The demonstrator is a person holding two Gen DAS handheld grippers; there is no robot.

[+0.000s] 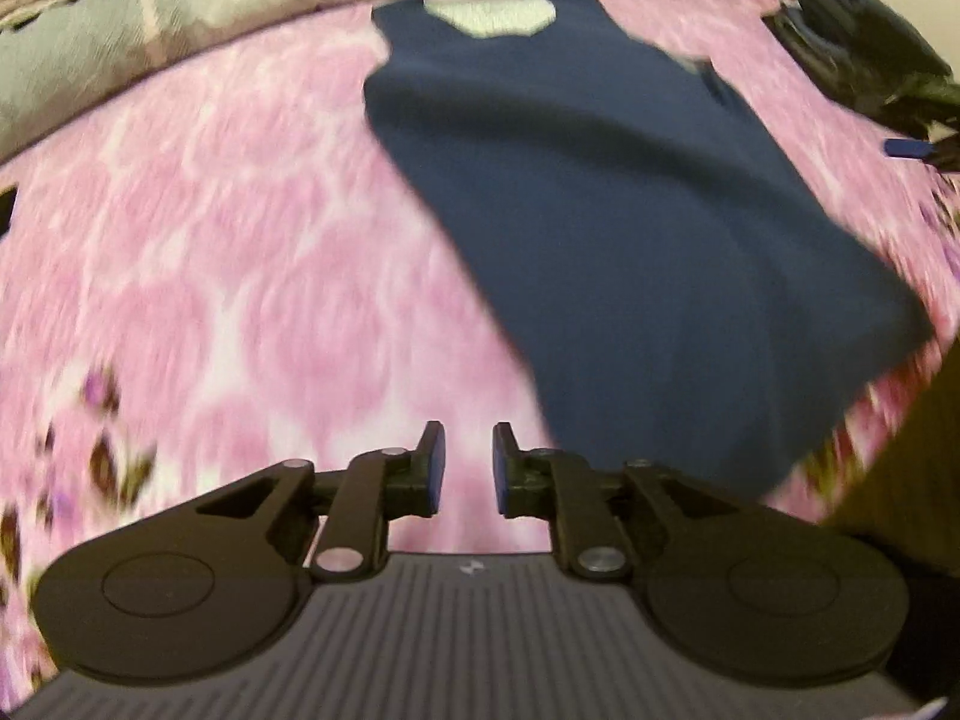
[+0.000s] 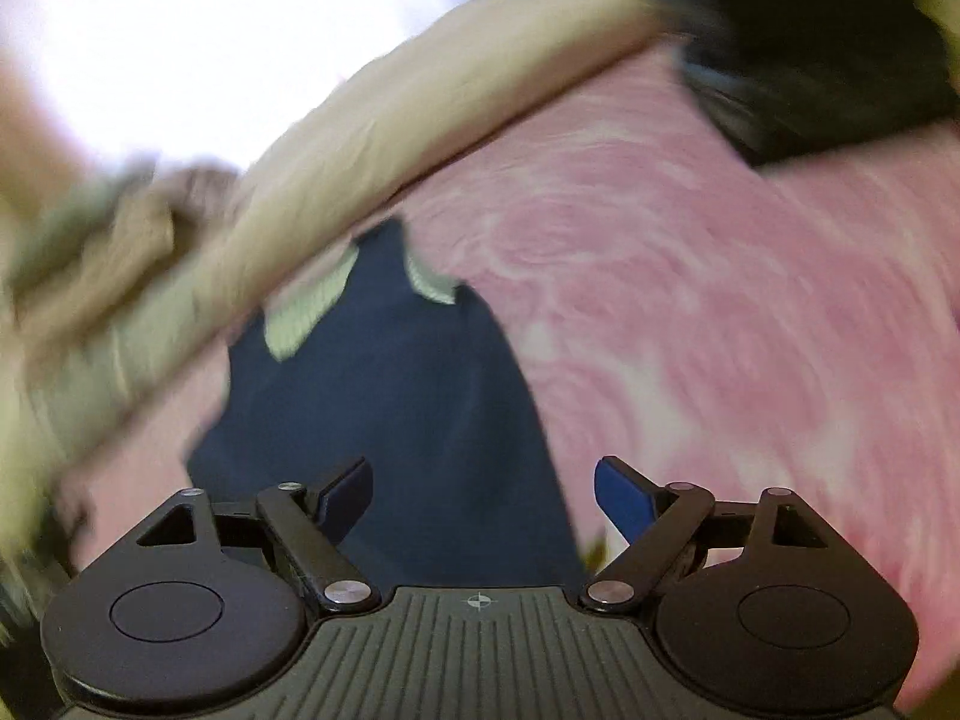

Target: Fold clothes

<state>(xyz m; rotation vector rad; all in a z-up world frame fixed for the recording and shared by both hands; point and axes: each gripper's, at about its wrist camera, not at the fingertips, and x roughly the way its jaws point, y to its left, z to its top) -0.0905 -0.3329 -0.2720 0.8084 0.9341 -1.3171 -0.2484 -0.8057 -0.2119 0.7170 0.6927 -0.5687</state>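
Left wrist view shows the navy shirt lying flat on the pink floral bedspread, ahead and to the right of the left tool, with its pale collar at the far end and its hem near the tool's right finger. The shirt's long axis runs away from the camera, slanting from near right to far centre. The left tool holds nothing; its blue pads stand a narrow gap apart, over bare bedspread just beside the hem corner. In the right wrist view the right tool is spread wide and also empty, and it hovers directly over the shirt's near end, the collar far ahead, beige bedding beyond. Both views are motion-blurred. The right tool looks the nearer to cloth; the left would need to shift rightward to reach the hem.
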